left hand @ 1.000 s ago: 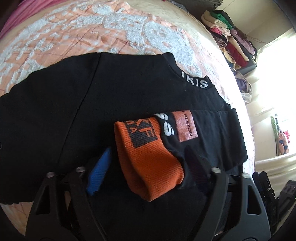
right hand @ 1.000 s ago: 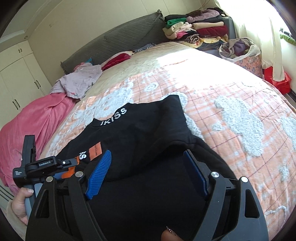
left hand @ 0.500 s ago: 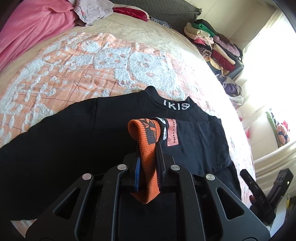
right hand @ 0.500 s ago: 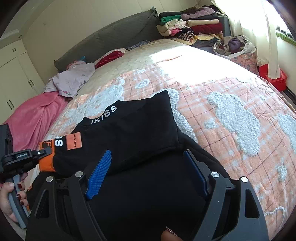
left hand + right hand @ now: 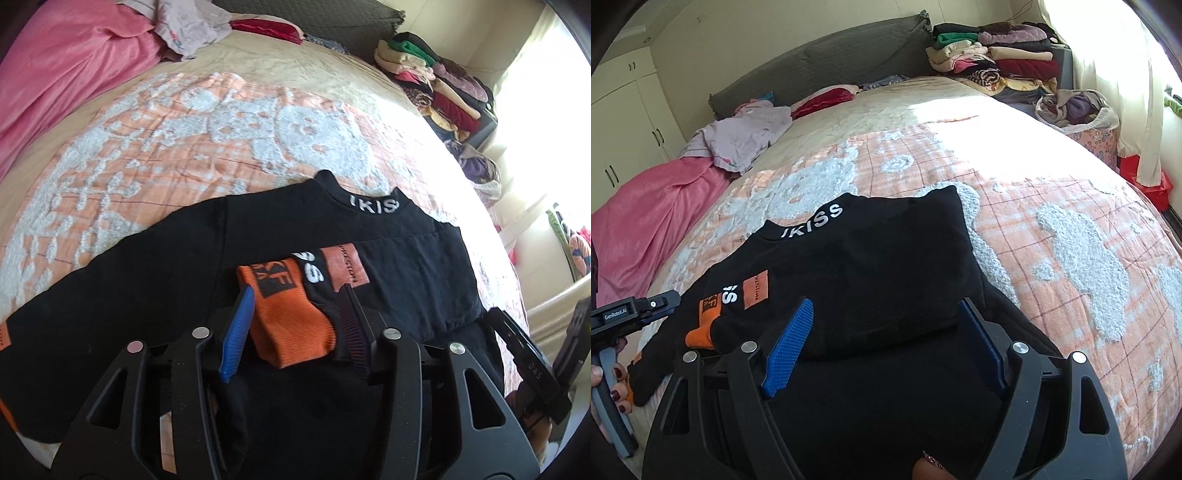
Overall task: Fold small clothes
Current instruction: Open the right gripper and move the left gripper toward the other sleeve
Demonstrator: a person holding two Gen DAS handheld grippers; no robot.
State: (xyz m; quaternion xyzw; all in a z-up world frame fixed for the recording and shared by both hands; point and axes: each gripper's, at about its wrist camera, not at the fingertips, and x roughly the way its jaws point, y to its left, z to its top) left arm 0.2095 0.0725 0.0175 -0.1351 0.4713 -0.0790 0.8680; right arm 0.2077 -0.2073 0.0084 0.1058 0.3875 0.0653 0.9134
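A black sweatshirt point(image 5: 184, 280) lies spread on the bed point(image 5: 192, 122), its collar lettering toward the headboard. One sleeve is already folded in across the chest, so that its orange cuff point(image 5: 288, 317) rests on the black body beside a white print and an orange patch point(image 5: 343, 267). The left tongs point(image 5: 295, 325) stand astride that cuff with their jaws opening; the cuff lies between the blue pad point(image 5: 236, 332) and the dark one, but the pads do not seem to press on it, so it reads as let go rather than gripped. The right tongs point(image 5: 886, 347) hover over the lower half of the garment, spread wide and grasping nothing, with only flat black cloth under them. In the left wrist view the other sleeve point(image 5: 55, 332) reaches out to the left edge, unfolded, its orange cuff just showing at the frame's border. So I judge the fold about 1 step in: 1 sleeve is laid across, while the 2nd sleeve and the folding of the body are left to do. A stack of folded clothes point(image 5: 993, 59) sits at the far corner of the bed, a likely place for the finished piece.
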